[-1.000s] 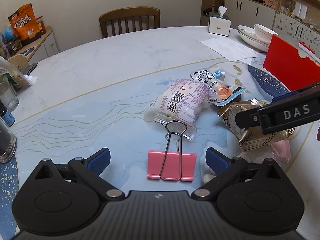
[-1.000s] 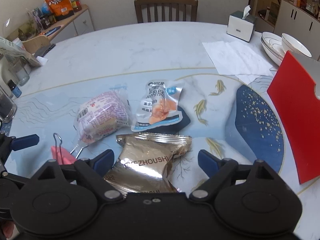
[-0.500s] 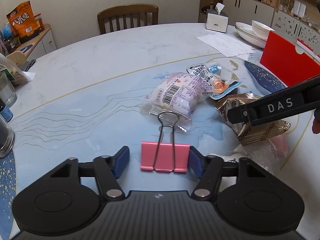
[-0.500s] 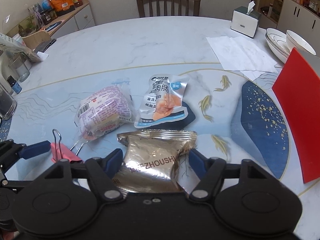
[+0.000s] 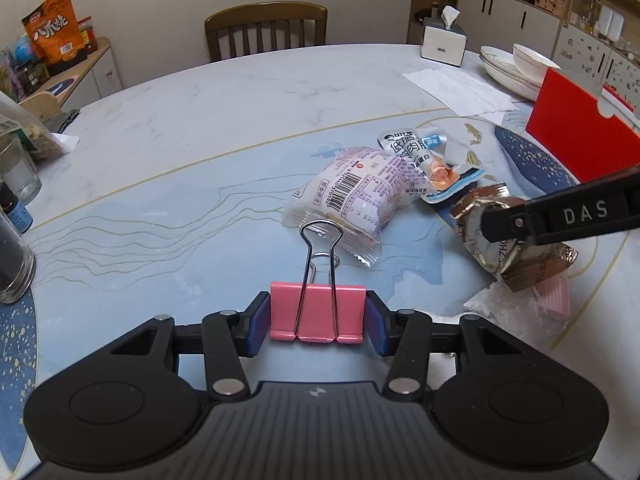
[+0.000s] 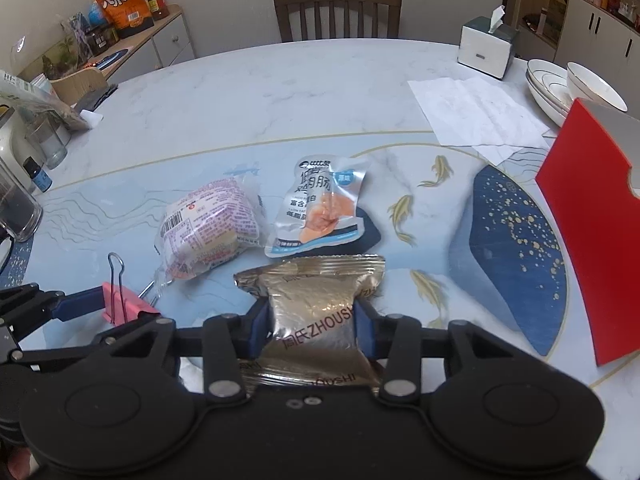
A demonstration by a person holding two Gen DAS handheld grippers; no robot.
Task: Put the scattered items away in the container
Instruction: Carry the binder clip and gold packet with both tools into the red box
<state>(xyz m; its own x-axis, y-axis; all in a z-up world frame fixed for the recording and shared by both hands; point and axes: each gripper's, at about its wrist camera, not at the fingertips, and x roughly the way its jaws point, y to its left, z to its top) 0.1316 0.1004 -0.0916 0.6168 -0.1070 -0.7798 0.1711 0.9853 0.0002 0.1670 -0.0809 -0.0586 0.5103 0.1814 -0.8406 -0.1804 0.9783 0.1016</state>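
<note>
My left gripper [image 5: 317, 318] is shut on a pink binder clip [image 5: 317, 312], its wire handles pointing away from me; the clip also shows in the right wrist view [image 6: 124, 300]. My right gripper [image 6: 312, 322] is shut on a bronze foil snack pack [image 6: 316, 300], which also shows in the left wrist view [image 5: 516, 240]. A white and purple wrapped bun [image 5: 356, 196] and a silver and blue sausage pouch [image 6: 320, 204] lie on the table just beyond. A red container [image 6: 596, 216] stands at the right.
A pink packet and crumpled plastic [image 5: 552, 300] lie under the foil pack. Glass jars and a small bottle [image 6: 24, 196] stand at the left edge. Paper sheets [image 6: 472, 112], stacked bowls [image 6: 568, 88] and a tissue box [image 6: 486, 48] sit at the back right. A chair [image 5: 266, 30] stands behind the table.
Both grippers closed from open: the left onto the pink binder clip, the right onto the foil snack pack. The foil pack is now squeezed between the right fingers.
</note>
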